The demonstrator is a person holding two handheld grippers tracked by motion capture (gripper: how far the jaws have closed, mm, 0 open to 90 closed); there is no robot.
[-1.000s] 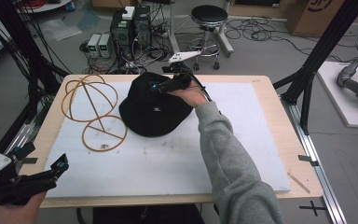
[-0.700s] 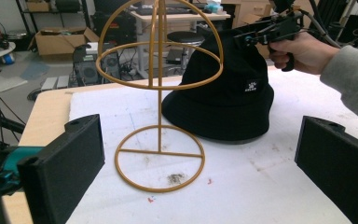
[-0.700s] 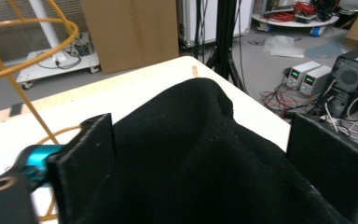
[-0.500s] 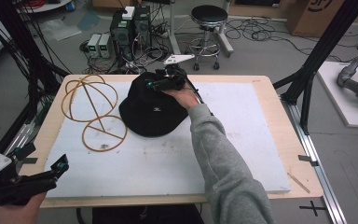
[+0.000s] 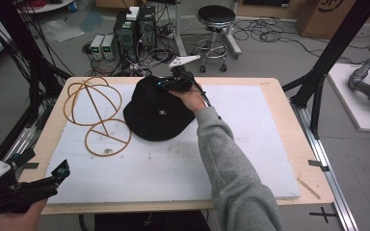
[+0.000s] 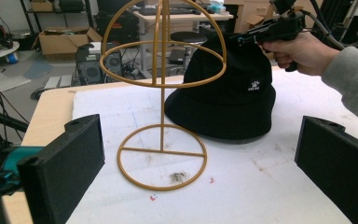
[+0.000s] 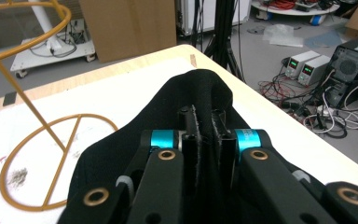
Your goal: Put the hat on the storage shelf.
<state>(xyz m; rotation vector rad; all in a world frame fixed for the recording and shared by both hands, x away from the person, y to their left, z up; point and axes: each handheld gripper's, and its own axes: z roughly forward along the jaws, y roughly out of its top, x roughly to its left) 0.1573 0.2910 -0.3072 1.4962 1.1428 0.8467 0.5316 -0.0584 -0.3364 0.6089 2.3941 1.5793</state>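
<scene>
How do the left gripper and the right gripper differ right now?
The left gripper has its jaws wide apart with nothing between them; the right gripper has just closed its jaws and pinches a fold of the black hat. The left gripper hangs at the table's near corner, away from the hat; the right gripper is at the hat's far side. Both are hand-held, with black jaws.

The right gripper point(image 7: 204, 140) has just closed on a fold of the black hat point(image 5: 156, 113), and its fingers point(image 7: 189, 135) hide the pinched cloth. The hat covers the worktop point(image 5: 270, 86) beneath it. The small white logo point(image 6: 254, 85) is too small to read.
</scene>
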